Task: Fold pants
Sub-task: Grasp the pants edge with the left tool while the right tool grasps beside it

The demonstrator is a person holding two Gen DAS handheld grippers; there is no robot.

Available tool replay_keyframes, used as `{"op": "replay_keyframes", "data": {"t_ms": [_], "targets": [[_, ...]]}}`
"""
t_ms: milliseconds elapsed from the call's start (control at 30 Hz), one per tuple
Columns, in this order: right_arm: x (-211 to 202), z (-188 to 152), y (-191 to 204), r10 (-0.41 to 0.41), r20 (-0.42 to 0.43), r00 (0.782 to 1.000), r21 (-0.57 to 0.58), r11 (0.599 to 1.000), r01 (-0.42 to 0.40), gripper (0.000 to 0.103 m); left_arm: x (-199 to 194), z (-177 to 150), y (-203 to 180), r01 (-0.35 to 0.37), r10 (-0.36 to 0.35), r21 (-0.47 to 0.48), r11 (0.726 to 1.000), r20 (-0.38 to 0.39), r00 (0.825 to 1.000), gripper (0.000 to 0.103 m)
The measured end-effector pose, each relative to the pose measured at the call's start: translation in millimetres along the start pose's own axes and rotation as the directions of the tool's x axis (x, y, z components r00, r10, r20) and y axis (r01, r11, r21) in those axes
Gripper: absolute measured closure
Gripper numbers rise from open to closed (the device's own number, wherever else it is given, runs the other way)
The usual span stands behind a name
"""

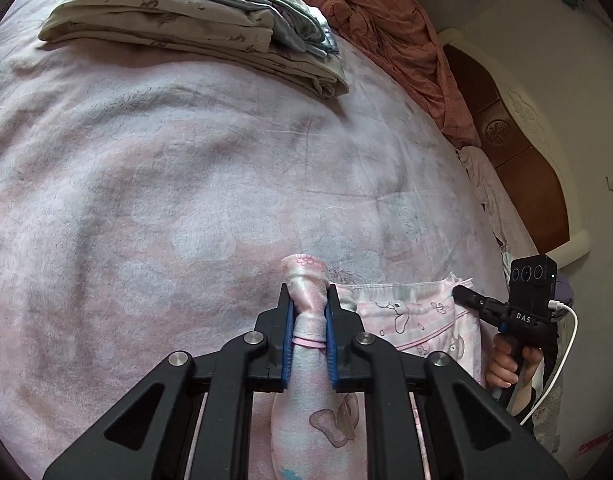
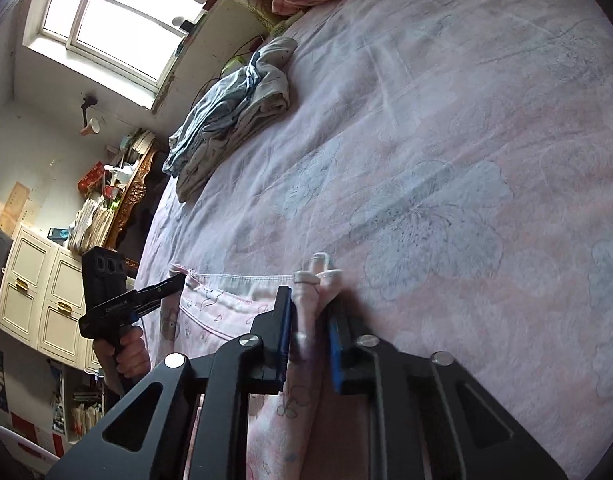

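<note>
Left gripper (image 1: 309, 300) is clamping a bunched corner of the pale pink printed cotton pants (image 1: 406, 316) between its blue-padded jaws. Right gripper (image 2: 310, 312) is pinching the opposite waistband corner likewise. The pants are stretching between both jaws, lying on the pink floral bed (image 1: 186, 184), folded laundry (image 1: 194, 20) well beyond.
</note>
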State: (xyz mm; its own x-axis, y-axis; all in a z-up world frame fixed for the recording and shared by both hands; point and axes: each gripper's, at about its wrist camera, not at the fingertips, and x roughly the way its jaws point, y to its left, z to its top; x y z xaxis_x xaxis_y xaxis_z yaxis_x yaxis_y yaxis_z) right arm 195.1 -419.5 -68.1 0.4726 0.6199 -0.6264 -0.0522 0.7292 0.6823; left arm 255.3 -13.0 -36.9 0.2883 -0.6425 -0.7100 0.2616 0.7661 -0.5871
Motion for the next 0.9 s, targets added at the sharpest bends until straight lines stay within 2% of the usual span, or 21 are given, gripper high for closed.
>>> {"op": "replay_keyframes", "data": {"t_ms": [100,167,333,433,667,800,900], "targets": [[-3,-2,5,-0.012,0.022,1.0,-0.028,1.0,0.013,0.095,-6,0,2,0.013,-0.013,-0.01,1.0,0.015,1.0,0.092],[-14,-5,10,0.009,0.052,0.999,-0.05,0.999,-0.006,0.095,-16,-3,-1,0.027,-0.027,0.002,1.0,0.042,0.999,0.093],[-51,-21,37,0.07,0.118,0.991,-0.166,0.985,-0.05,0.095,-49,-20,-17,0.056,-0.064,0.081,0.995,0.093,0.994,0.093],[-73,-39,55,0.068,0.132,0.989,-0.236,0.971,-0.035,0.095,-72,-36,-28,0.075,-0.089,0.126,0.989,0.106,0.99,0.093],[-103,-91,72,0.071,0.135,0.988,-0.272,0.962,-0.032,0.095,-107,-82,-45,0.091,-0.112,0.172,0.981,0.116,0.987,0.093],[-116,-110,75,0.097,0.149,0.984,-0.274,0.96,-0.053,0.095,-122,-103,-51,0.087,-0.118,0.205,0.975,0.141,0.983,0.093],[-123,-124,80,0.095,0.171,0.981,-0.306,0.951,-0.039,0.095,-128,-116,-58,0.08,-0.122,0.256,0.963,0.15,0.981,0.093]]}}
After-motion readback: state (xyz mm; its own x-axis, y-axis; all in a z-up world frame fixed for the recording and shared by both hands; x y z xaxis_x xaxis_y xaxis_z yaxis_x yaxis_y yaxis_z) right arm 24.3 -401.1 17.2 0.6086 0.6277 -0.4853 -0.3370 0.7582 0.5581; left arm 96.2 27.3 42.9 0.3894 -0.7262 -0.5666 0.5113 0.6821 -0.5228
